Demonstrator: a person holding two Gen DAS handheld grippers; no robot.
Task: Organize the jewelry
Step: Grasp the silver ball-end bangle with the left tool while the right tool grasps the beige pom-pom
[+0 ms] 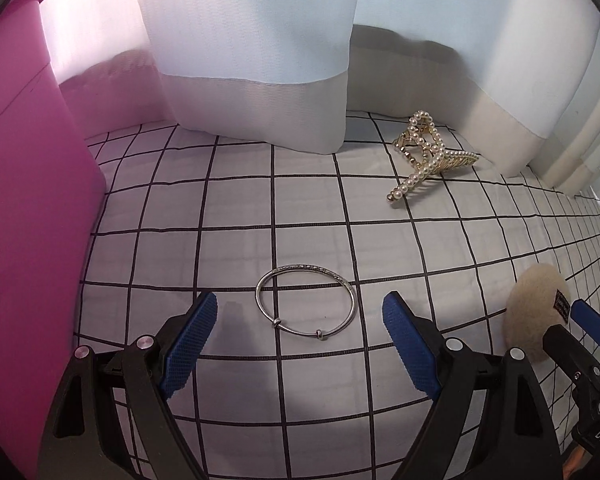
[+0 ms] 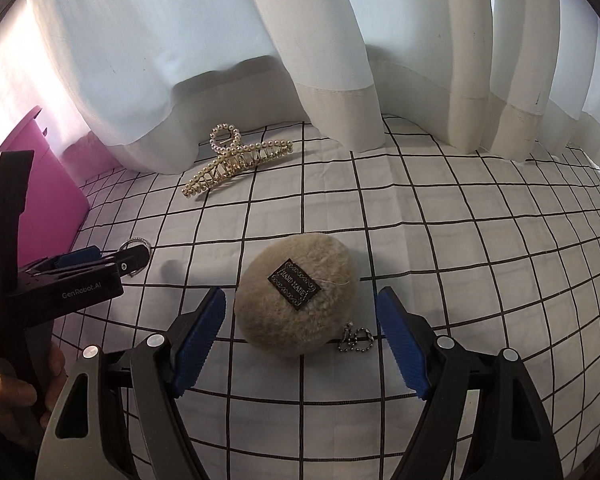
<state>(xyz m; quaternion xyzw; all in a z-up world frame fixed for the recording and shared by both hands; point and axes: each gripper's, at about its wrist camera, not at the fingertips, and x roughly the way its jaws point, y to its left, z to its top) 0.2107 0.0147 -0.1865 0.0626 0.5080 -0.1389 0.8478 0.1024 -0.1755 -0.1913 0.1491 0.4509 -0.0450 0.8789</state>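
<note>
The left gripper [image 1: 300, 320] hangs low over a white cloth with a black grid [image 1: 308, 208], its blue-padded jaws spread wide and holding nothing. Between the two pads, a little toward 12 o'clock, a thin silver bangle [image 1: 306, 304] lies flat on the cloth, clear of both pads; two small sliding beads sit on its near arc. At about 1 o'clock from the bangle, well apart from it, a gold hair claw set with pearls [image 1: 428, 156] rests on the cloth just in front of the hem of a pale blue curtain [image 1: 260, 60]. A pink container [image 1: 24, 200] fills the 9 o'clock side of the left wrist view.

The right gripper [image 2: 300, 336] is likewise spread, gripping nothing. A beige fluffy pom-pom keychain [image 2: 296, 292] lies between its pads, nearer the left pad, and I cannot tell whether it touches that pad. A dark label reading "HAND MADE" [image 2: 295, 284] sits on top of the fluff, and a short ball chain [image 2: 356, 338] trails out at its 4 o'clock, beside the right pad. From this camera the hair claw lies at 11 o'clock, and the left gripper shows at 9 o'clock with a hand [image 2: 8, 396] around its handle.
</note>
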